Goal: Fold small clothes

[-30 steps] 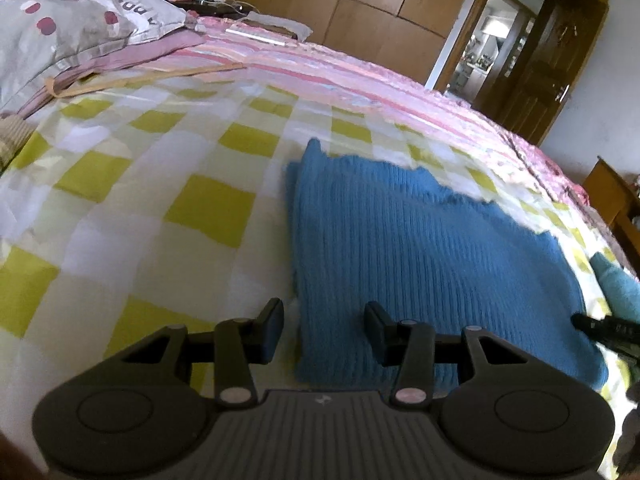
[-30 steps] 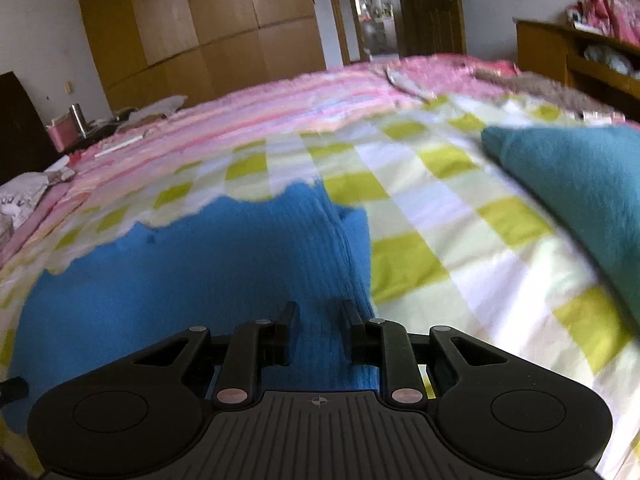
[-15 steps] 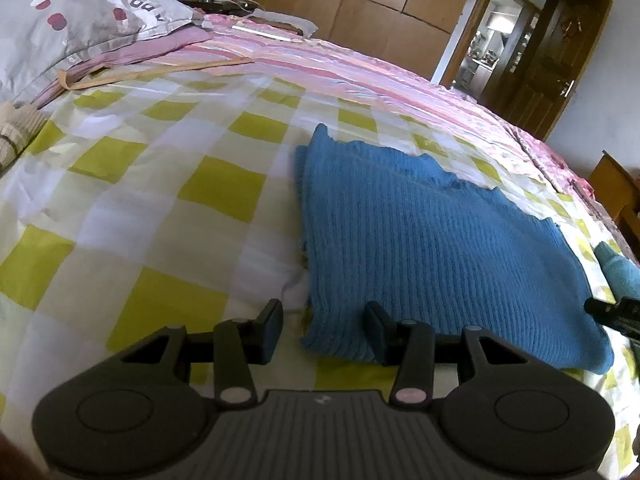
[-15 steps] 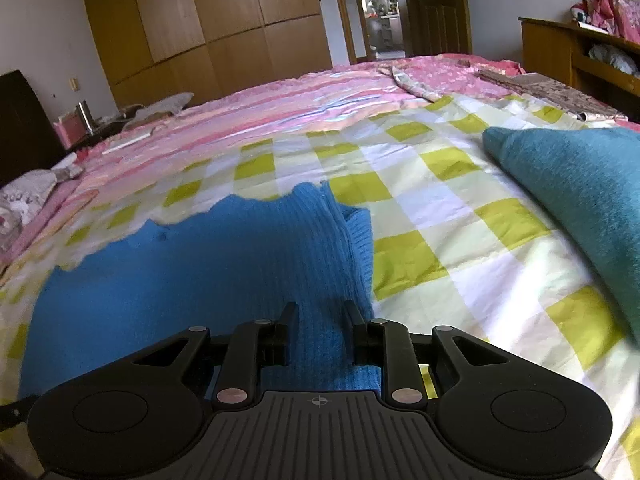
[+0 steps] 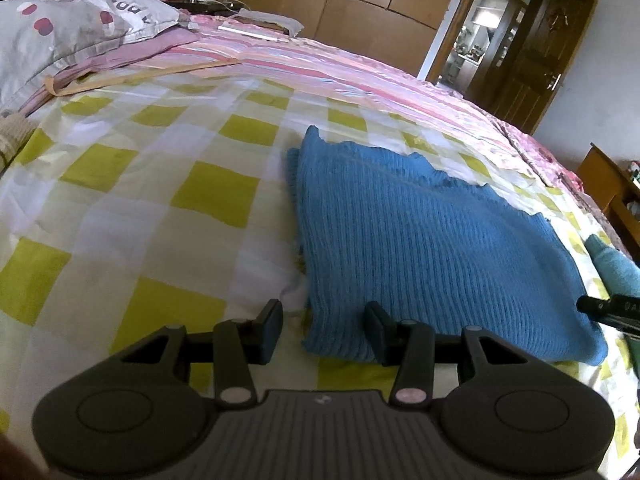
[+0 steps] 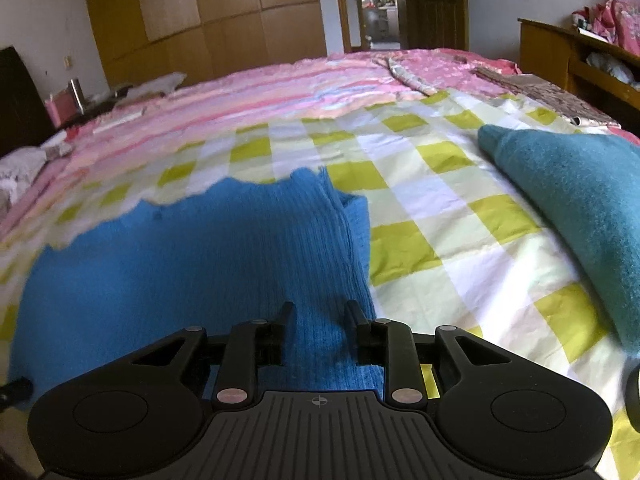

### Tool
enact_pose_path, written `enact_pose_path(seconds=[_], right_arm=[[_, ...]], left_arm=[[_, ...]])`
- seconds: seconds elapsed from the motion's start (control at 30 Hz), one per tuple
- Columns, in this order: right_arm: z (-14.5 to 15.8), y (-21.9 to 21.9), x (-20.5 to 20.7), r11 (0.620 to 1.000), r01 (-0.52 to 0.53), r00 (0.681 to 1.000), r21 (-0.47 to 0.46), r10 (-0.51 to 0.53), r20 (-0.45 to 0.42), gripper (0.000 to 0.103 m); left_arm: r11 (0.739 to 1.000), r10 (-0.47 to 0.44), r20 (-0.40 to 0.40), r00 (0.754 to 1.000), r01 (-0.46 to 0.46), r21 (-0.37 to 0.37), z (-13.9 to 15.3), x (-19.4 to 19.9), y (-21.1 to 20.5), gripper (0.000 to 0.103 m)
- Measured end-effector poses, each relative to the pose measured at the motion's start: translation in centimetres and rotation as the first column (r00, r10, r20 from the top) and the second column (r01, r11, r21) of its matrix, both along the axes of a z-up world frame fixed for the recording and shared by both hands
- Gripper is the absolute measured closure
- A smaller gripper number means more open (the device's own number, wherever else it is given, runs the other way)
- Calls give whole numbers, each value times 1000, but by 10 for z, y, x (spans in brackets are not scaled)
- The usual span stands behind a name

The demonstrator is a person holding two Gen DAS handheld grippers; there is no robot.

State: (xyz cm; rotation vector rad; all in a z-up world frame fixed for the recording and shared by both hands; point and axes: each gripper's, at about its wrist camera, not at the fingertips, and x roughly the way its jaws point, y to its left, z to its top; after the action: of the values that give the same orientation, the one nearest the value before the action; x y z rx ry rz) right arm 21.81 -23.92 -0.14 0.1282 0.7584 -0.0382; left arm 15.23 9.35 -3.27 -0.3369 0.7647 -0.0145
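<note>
A blue ribbed knit garment (image 5: 420, 248) lies folded flat on the yellow-and-white checked bedspread (image 5: 168, 216). My left gripper (image 5: 323, 316) is open at the garment's near left corner; that corner lies between the fingers, and the pads do not press it. In the right wrist view the same blue garment (image 6: 192, 264) fills the lower left. My right gripper (image 6: 320, 314) is low over its near right edge with its jaws opening. The knit lies under the gap, not pinched. The right gripper's tip (image 5: 608, 308) shows at the left view's right edge.
A folded teal cloth (image 6: 580, 200) lies on the bed to the right of the blue garment. A grey dotted pillow (image 5: 60, 36) and a pink striped sheet (image 5: 320, 68) lie further back. Wooden wardrobes (image 6: 208, 12), an open door and a wooden shelf unit (image 6: 580, 60) surround the bed.
The right gripper's jaws have widened slightly over the blue garment. In the left view the garment's near edge has come out from behind the fingers. The garment lies flat as before.
</note>
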Motion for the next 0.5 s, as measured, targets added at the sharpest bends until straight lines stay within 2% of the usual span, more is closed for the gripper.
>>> enact_pose_path(seconds=[0.07, 0.27, 0.4, 0.5], right_arm=[[-6, 0, 3, 1000, -11, 999, -20, 10, -39, 76], [1, 3, 2, 1000, -11, 1000, -14, 11, -15, 75], [-4, 2, 6, 999, -15, 999, -28, 13, -44, 75], [-2, 3, 4, 999, -19, 999, -35, 18, -31, 75]], left_arm=[[1000, -7, -2, 1000, 7, 9, -1, 1, -1, 53], [1000, -10, 3, 1000, 10, 13, -1, 1, -2, 53], [999, -17, 25, 1000, 16, 28, 3, -1, -3, 53], [999, -25, 15, 1000, 25, 40, 1, 1, -5, 53]])
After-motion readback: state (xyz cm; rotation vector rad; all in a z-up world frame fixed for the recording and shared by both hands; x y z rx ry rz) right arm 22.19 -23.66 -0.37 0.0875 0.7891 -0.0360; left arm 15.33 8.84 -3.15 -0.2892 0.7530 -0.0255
